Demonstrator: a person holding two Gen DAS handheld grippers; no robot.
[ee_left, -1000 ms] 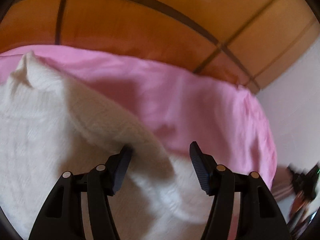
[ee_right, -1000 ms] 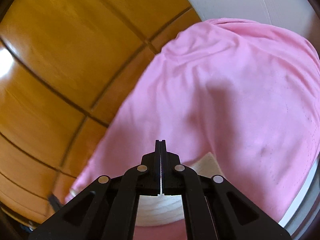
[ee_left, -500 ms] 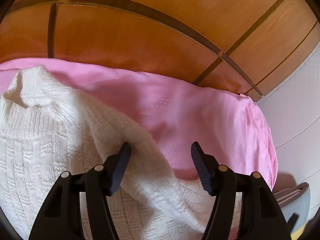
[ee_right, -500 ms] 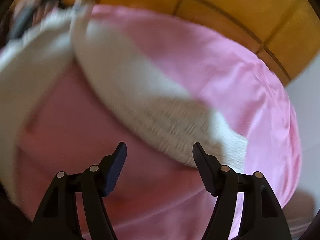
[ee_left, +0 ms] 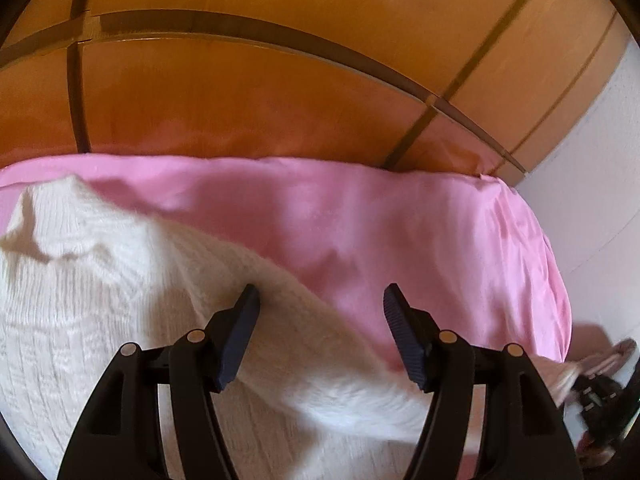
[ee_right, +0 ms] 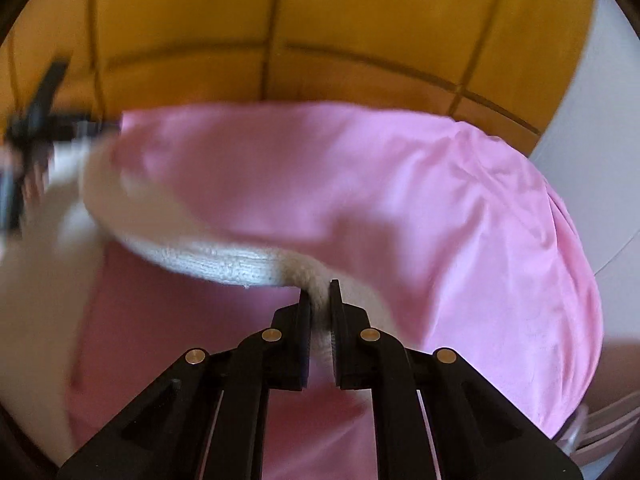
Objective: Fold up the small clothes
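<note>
Right gripper (ee_right: 319, 300), agape half a second ago, now closing on the cream cable-knit sweater's (ee_left: 120, 300) sleeve, pink-sheeted bed (ee_left: 400, 220), left gripper (ee_left: 320, 312) still spread wide above the knit

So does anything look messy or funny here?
A bit. The white knit sweater lies rumpled on the pink sheet, not flat. One sleeve stretches out sideways, its end pinched in the right gripper, whose jaws are closing. Nothing looks torn.
</note>
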